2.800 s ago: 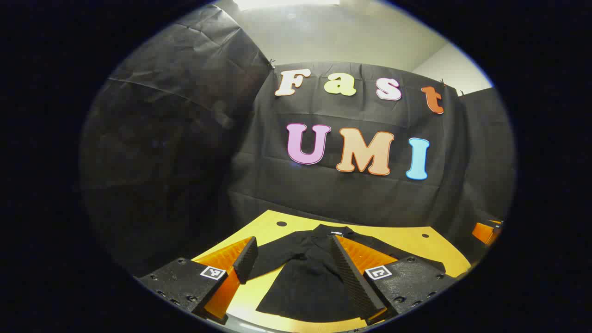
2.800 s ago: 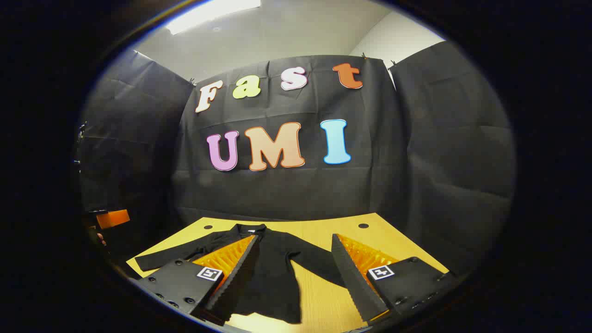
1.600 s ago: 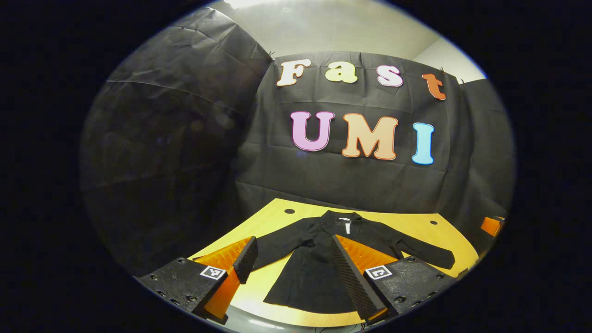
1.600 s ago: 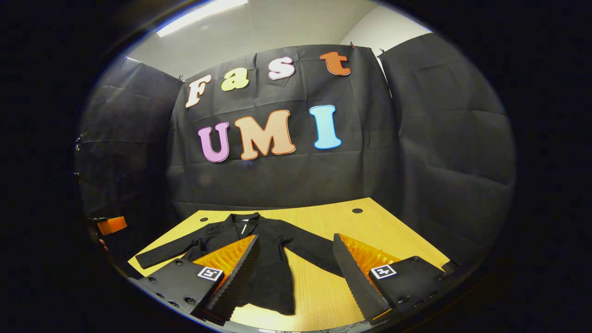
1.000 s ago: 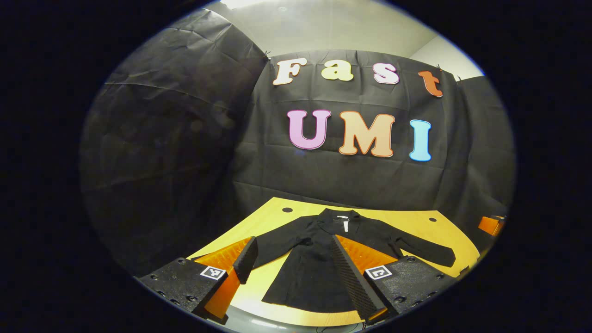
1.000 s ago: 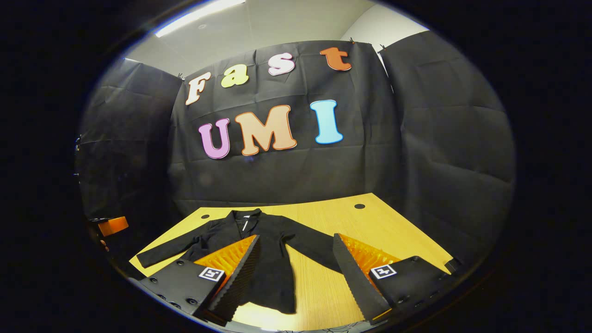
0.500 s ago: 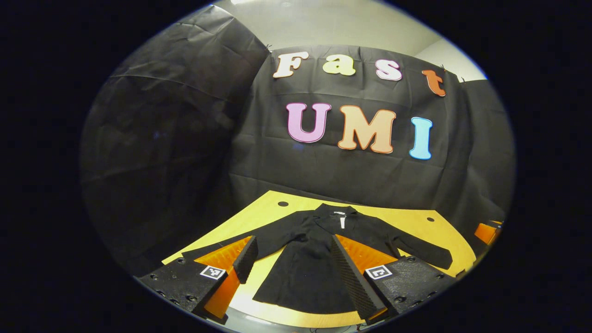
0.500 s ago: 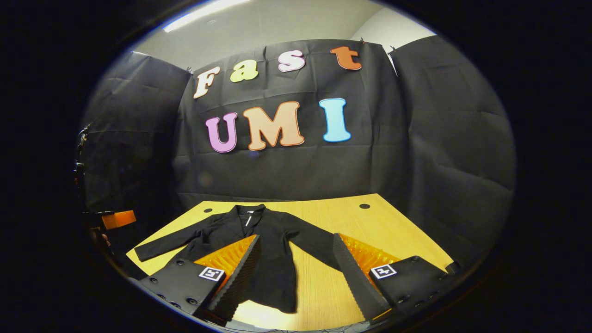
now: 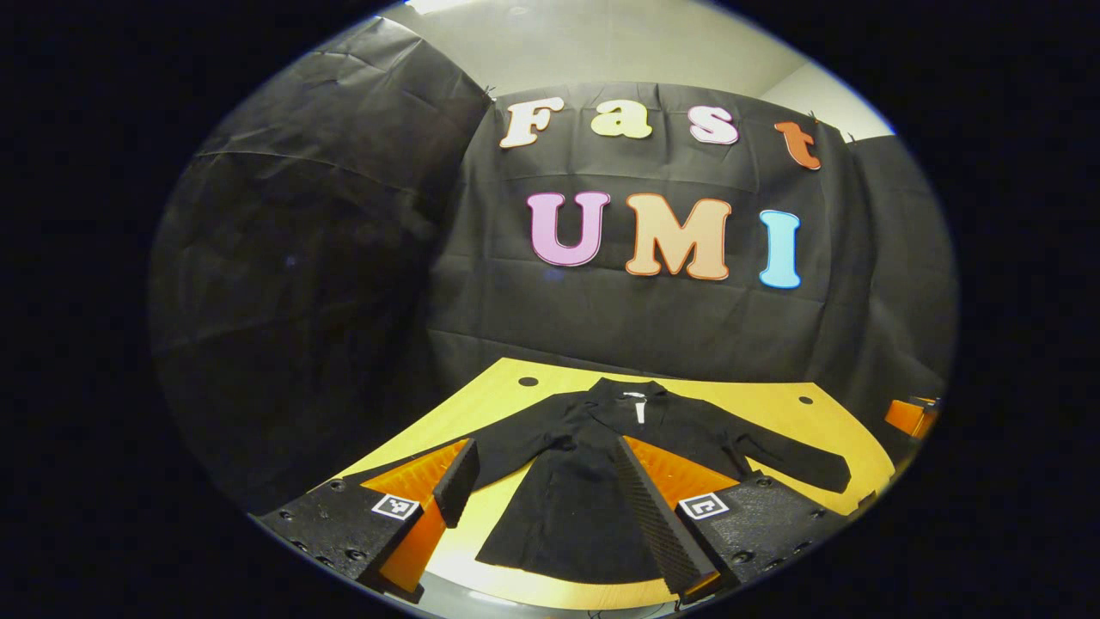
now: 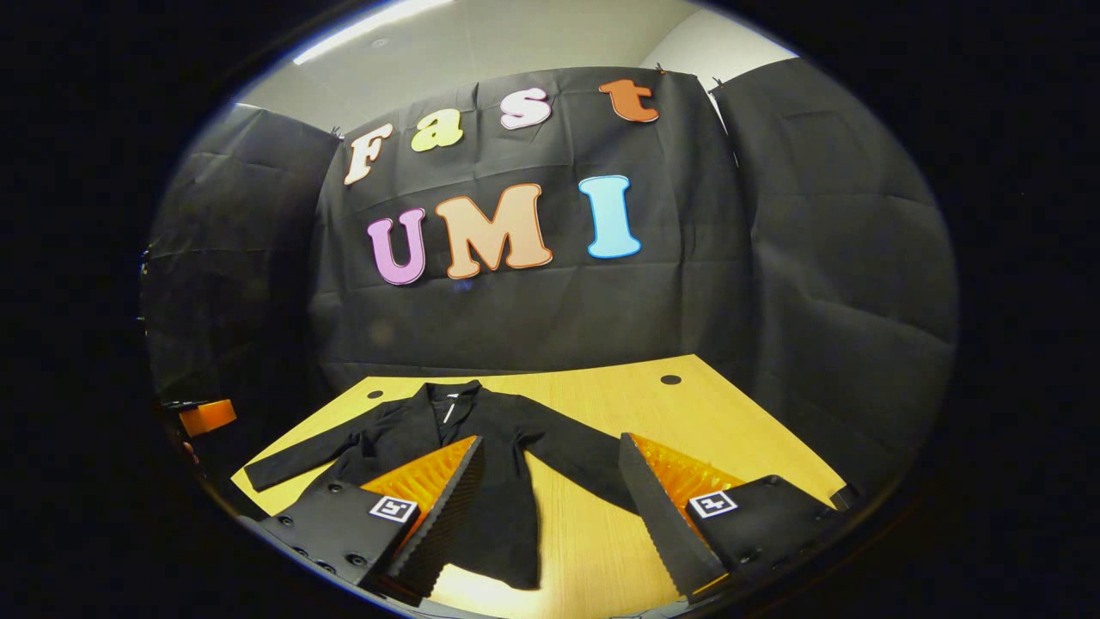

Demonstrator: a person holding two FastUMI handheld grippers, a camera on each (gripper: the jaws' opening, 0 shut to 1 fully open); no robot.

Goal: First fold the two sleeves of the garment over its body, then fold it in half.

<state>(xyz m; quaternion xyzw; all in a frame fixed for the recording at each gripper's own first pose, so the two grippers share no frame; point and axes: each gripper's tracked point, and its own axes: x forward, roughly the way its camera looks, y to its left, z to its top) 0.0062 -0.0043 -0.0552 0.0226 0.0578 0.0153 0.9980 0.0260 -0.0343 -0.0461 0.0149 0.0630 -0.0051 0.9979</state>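
Jacket [image 9: 593, 481] lies flat on the table [image 9: 773, 421] at lower centre, sleeves spread ready for folding. Left gripper [image 9: 550, 503] and right gripper [image 10: 550, 499] hover, fingers apart, holding nothing.

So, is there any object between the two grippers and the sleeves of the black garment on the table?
Nothing visible stands in the way. The black garment lies spread flat on the yellow table, both sleeves stretched out to its sides. The left gripper and the right gripper are both open, with just bare table around the garment.
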